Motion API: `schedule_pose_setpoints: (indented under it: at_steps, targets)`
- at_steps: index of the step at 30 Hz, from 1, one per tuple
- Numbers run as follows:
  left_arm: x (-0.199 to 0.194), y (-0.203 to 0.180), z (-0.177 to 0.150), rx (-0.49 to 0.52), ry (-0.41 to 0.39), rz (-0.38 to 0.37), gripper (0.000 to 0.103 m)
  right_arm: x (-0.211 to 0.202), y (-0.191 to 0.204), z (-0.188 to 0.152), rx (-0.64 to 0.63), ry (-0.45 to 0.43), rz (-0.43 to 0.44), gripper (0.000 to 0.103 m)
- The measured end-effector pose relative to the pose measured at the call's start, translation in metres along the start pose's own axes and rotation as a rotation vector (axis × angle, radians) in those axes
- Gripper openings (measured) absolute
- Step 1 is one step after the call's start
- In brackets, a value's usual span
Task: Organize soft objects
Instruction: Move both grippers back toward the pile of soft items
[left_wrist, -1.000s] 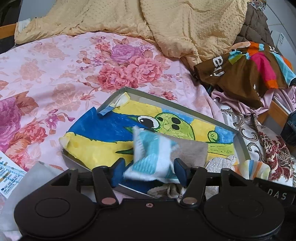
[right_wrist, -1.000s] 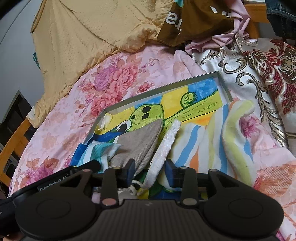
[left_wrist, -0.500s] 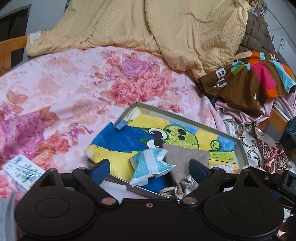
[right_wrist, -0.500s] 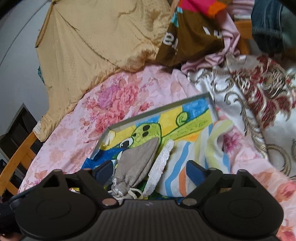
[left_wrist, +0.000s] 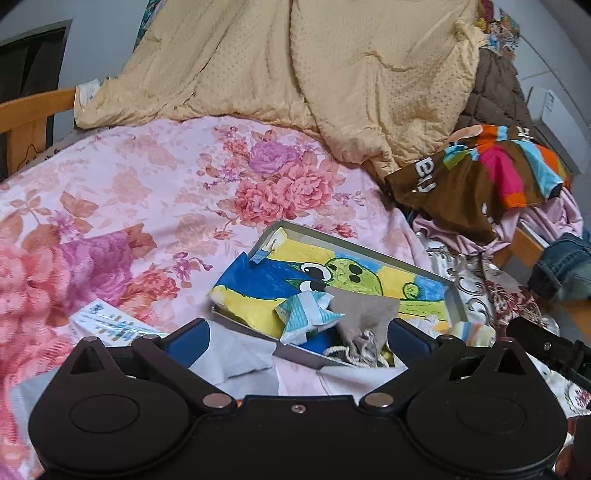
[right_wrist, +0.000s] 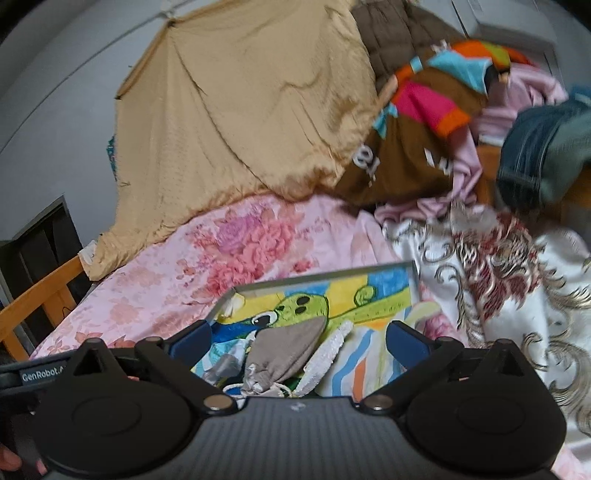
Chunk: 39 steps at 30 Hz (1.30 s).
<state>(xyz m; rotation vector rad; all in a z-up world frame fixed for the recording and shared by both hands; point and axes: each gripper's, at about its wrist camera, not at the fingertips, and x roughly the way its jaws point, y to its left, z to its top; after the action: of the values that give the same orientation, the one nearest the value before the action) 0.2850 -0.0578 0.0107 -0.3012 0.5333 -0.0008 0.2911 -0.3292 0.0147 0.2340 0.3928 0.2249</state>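
Note:
A shallow grey tray (left_wrist: 355, 242) lined with a green cartoon picture lies on the flowered bedspread. In it rest a crumpled blue-and-white cloth (left_wrist: 306, 315), a grey drawstring pouch (left_wrist: 365, 314) and, in the right wrist view, a white fluffy cloth (right_wrist: 328, 358) on a striped towel (right_wrist: 369, 354). My left gripper (left_wrist: 297, 336) hovers short of the tray's near edge, its jaws opening wide and touching nothing. My right gripper (right_wrist: 299, 338) also hangs back from the tray, jaws opening, with the pouch (right_wrist: 288, 347) seen between them but untouched.
A beige quilt (left_wrist: 332, 74) is heaped at the back. A brown multicoloured garment (left_wrist: 480, 184), jeans (left_wrist: 565, 266) and brocade fabric (right_wrist: 498, 277) crowd the right. A paper leaflet (left_wrist: 110, 321) and a grey cloth (left_wrist: 236, 354) lie near left. A wooden bed rail (left_wrist: 26, 110) is far left.
The left gripper let go of the blue-and-white cloth and the right let go of the white fluffy cloth. Both opened wide and drew back and up from the tray.

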Motion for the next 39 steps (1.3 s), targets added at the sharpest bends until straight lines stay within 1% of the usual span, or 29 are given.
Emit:
schedule_pose_setpoints:
  at_steps: [4, 10, 13, 16, 19, 22, 27, 32, 36, 39]
  targets:
    - [-0.025, 0.006, -0.006, 0.024, -0.02, -0.013, 0.102, -0.028, 0.02, -0.01, -0.075, -0.057, -0.014, 0.103]
    - [-0.06, 0.02, -0.021, 0.016, -0.023, -0.037, 0.102, -0.059, 0.054, -0.028, -0.181, -0.096, -0.041, 0.103]
    - [-0.076, 0.03, -0.031, 0.032, -0.045, -0.024, 0.102, -0.073, 0.066, -0.044, -0.202, -0.114, -0.068, 0.103]
    - [-0.091, 0.037, -0.04, 0.057, -0.062, -0.006, 0.102, -0.082, 0.077, -0.061, -0.241, -0.111, -0.086, 0.103]
    - [-0.105, 0.046, -0.049, 0.081, -0.069, 0.0, 0.102, -0.092, 0.089, -0.072, -0.294, -0.122, -0.105, 0.103]
    - [-0.115, 0.052, -0.055, 0.104, -0.075, 0.004, 0.102, -0.102, 0.098, -0.081, -0.304, -0.138, -0.112, 0.103]
    - [-0.133, 0.061, -0.068, 0.165, -0.109, 0.016, 0.102, -0.114, 0.109, -0.098, -0.309, -0.11, -0.12, 0.103]
    - [-0.144, 0.07, -0.083, 0.177, -0.129, 0.017, 0.102, -0.122, 0.124, -0.114, -0.367, -0.073, -0.14, 0.103]
    - [-0.148, 0.077, -0.097, 0.192, -0.116, 0.02, 0.102, -0.127, 0.132, -0.126, -0.381, -0.043, -0.134, 0.103]
    - [-0.148, 0.083, -0.107, 0.217, -0.089, 0.023, 0.102, -0.129, 0.139, -0.132, -0.403, -0.024, -0.131, 0.103]
